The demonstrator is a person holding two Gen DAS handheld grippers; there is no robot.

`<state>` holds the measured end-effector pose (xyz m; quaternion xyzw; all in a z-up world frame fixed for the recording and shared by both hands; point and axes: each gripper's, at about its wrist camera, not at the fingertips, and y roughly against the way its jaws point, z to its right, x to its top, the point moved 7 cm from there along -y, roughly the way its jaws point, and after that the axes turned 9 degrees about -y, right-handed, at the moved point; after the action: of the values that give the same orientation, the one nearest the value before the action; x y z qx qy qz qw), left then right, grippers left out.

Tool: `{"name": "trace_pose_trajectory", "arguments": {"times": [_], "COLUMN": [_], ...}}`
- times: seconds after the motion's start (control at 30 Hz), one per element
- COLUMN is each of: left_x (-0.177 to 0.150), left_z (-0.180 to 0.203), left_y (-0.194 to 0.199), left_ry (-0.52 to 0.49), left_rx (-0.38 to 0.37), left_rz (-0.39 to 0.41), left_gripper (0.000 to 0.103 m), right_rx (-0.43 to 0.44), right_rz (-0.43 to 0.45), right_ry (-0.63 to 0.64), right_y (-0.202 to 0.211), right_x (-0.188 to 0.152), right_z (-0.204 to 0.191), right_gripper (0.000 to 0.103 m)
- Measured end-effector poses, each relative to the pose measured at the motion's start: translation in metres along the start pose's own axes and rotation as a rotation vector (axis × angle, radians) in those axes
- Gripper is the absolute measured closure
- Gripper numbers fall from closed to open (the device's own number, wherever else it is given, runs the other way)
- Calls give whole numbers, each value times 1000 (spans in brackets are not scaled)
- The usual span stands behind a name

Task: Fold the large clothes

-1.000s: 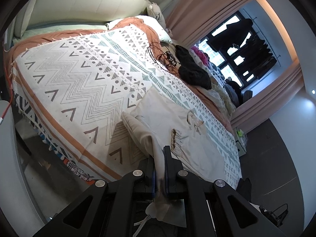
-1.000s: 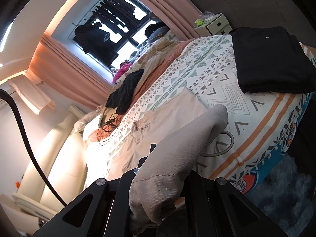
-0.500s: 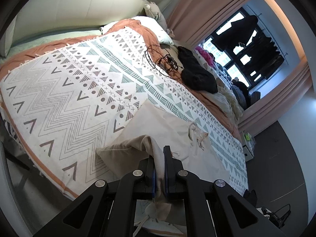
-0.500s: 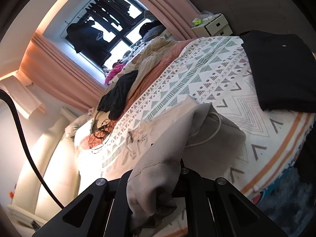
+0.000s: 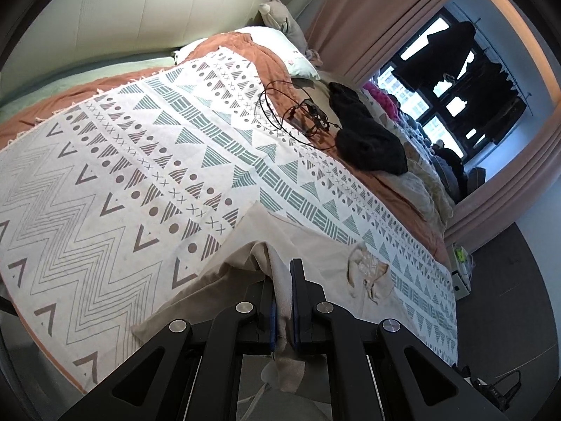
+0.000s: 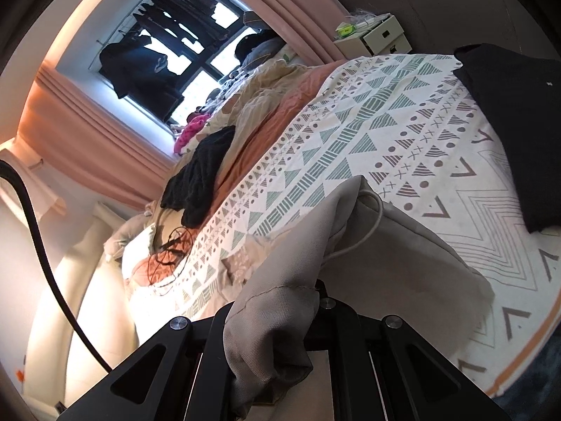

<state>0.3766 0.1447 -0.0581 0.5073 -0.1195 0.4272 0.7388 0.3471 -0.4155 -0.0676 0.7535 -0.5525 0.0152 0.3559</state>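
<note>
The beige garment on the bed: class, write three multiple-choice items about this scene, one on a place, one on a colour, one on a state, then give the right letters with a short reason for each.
1. Where does the black folded garment lie?
A. on the patterned bedspread
B. on the floor
C. on the white drawer unit

2. What colour are the curtains beside the window?
A. dark green
B. pinkish
C. bright yellow

3. How does the left gripper stand?
A. wide open and empty
B. closed on the beige garment
C. closed on a tangled cable

Answers:
1 A: the right wrist view shows it resting on the bedspread's zigzag part.
2 B: both views show pinkish drapes framing the window.
3 B: beige cloth is pinched between its nearly closed fingers.
</note>
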Motion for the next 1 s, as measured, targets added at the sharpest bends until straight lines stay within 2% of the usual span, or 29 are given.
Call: {"name": "trace_pose_trajectory", "arguments": {"times": [0.17,0.3,0.4,0.43,0.47,0.5,0.53,0.57,0.6,0.77,1.0], "left_x": [13,24,28,29,29,30,32,34,35,25,-7], "left_z": [6,8,10,11,13,16,17,17,15,-14,-60], "left_y": [-44,-85,-113,-119,-122,-123,-120,-117,-114,-105,-101], "left_ry": [-15,-22,-20,-26,-39,-56,-79,-105,-123,-146,-177], "left_rx": [6,-8,-24,-28,-35,-38,-34,-21,-6,41,102], "left_rz": [-27,-76,-134,-147,-149,-140,-121,-101,-93,-106,-154], "left_gripper": [97,95,81,69,51,44,37,34,34,34,34], "right_rx": [-22,-55,-56,-67,-68,-70,-73,-76,-81,-89,-178], "right_rz": [-12,-20,-40,-51,-64,-73,-81,-90,-89,-101,-130], "right_ry": [-23,5,15,19,22,27,32,38,49,150,253], "right_y": [-40,-72,-97,-106,-114,-120,-124,-128,-129,-120,-104], "right_x": [14,23,31,33,35,37,39,40,42,40,39], "right_z": [0,-3,-3,-2,-1,0,1,2,2,1,37], "right_gripper": [95,95,88,85,73,55,46,33,28,23,23]}}
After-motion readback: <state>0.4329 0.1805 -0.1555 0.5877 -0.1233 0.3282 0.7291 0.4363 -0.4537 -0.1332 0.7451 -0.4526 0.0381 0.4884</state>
